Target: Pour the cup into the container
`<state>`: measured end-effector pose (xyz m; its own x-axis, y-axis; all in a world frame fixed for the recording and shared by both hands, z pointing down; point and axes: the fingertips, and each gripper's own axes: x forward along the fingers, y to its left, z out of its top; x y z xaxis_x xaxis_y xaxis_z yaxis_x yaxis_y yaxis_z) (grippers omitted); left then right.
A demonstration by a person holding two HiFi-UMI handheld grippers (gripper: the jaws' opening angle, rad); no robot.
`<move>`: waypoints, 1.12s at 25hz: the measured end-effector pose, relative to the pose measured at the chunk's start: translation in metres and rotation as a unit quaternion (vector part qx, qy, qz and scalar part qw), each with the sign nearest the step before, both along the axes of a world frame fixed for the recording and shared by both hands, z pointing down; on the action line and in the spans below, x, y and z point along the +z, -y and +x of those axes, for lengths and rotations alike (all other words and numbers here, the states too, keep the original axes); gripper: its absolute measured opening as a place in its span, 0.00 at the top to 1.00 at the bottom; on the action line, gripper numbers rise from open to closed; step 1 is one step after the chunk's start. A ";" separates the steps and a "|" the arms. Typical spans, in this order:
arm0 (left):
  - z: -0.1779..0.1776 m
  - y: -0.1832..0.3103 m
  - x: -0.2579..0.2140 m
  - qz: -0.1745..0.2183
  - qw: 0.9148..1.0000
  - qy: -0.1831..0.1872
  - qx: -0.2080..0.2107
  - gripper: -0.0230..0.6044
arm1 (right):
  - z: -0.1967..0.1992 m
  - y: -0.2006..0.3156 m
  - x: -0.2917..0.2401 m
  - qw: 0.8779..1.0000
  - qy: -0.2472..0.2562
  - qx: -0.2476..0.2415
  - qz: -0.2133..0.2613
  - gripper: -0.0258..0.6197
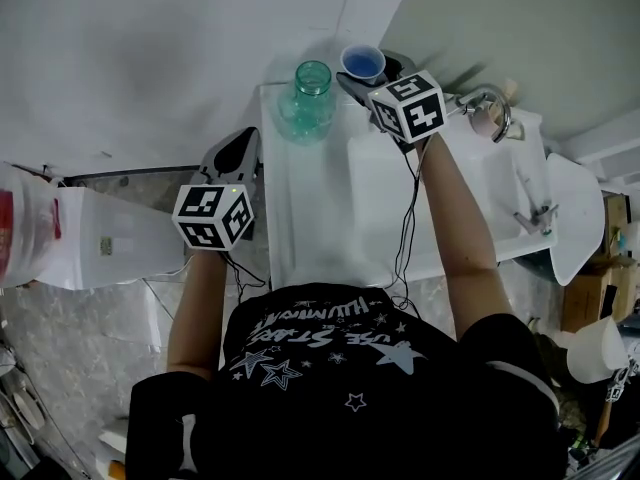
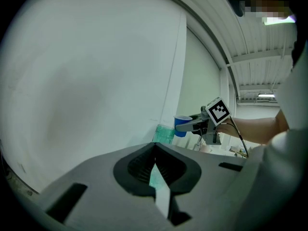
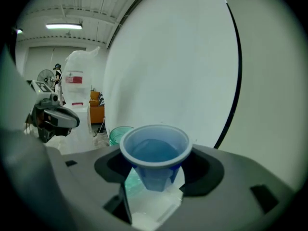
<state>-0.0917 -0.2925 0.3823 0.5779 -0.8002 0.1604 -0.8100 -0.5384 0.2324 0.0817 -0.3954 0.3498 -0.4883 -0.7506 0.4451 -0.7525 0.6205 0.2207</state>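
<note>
A blue plastic cup (image 1: 362,61) stands upright between the jaws of my right gripper (image 1: 368,74), which is shut on it above the far end of the white table (image 1: 310,218). In the right gripper view the cup (image 3: 155,153) fills the space between the jaws, and its inside looks blue. A green glass jar (image 1: 310,98) stands open-mouthed on the table just left of the cup and lower than it. My left gripper (image 1: 237,146) hangs off the table's left edge, shut and holding nothing. From the left gripper view, the jar (image 2: 165,134) and the held cup (image 2: 182,125) lie ahead to the right.
A metal tap (image 1: 490,113) and a white basin (image 1: 575,218) lie right of the table. A big white plastic bag (image 1: 90,238) stands on the floor at the left. A white wall runs close behind the jar and cup.
</note>
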 end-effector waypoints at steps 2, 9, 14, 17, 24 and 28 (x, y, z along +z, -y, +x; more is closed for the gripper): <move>0.001 0.001 0.000 -0.001 1.000 -0.002 0.000 0.95 | -0.002 0.002 0.001 1.000 -0.022 -0.010 0.002 0.50; -0.004 0.004 0.007 -0.006 1.000 -0.011 -0.004 0.95 | -0.011 0.004 0.008 0.995 -0.094 -0.037 0.004 0.50; -0.005 0.007 0.007 -0.005 1.000 -0.014 -0.006 0.95 | -0.013 0.006 0.008 0.990 -0.136 -0.046 0.011 0.50; -0.006 0.008 0.008 -0.006 1.000 -0.017 -0.008 0.95 | -0.017 0.006 0.008 0.987 -0.153 -0.050 0.012 0.50; -0.005 0.011 0.008 -0.006 1.000 -0.020 -0.006 0.95 | -0.016 0.007 0.006 0.984 -0.170 -0.050 0.013 0.50; -0.004 0.012 0.009 -0.007 1.000 -0.021 -0.007 0.95 | -0.016 0.008 0.006 0.978 -0.199 -0.058 0.018 0.50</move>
